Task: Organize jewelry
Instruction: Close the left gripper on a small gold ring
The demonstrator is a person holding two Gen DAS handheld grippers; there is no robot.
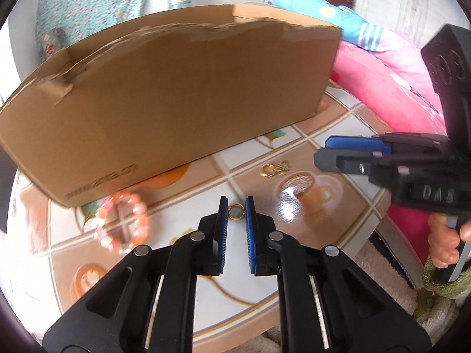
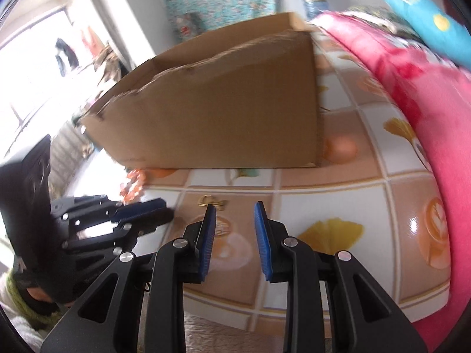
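Observation:
A small gold ring (image 1: pixel 236 212) sits on the tiled tabletop between the tips of my left gripper (image 1: pixel 237 206), whose blue pads press on it from both sides. A gold earring piece (image 1: pixel 275 170) lies further out, and a pink-orange bead bracelet (image 1: pixel 122 226) lies to the left, by the cardboard box (image 1: pixel 176 94). My right gripper (image 1: pixel 323 151) hovers to the right of the earring piece. In the right wrist view my right gripper (image 2: pixel 235 209) stands open with nothing between its fingers, the earring piece (image 2: pixel 210 200) just past its left fingertip. My left gripper (image 2: pixel 166 209) is at the left.
The open-topped cardboard box (image 2: pixel 220 117) stands at the back of the round table (image 1: pixel 323 229). A pink blanket (image 2: pixel 426 117) borders the table's right side. A person's hand (image 1: pixel 441 244) grips the right gripper's handle.

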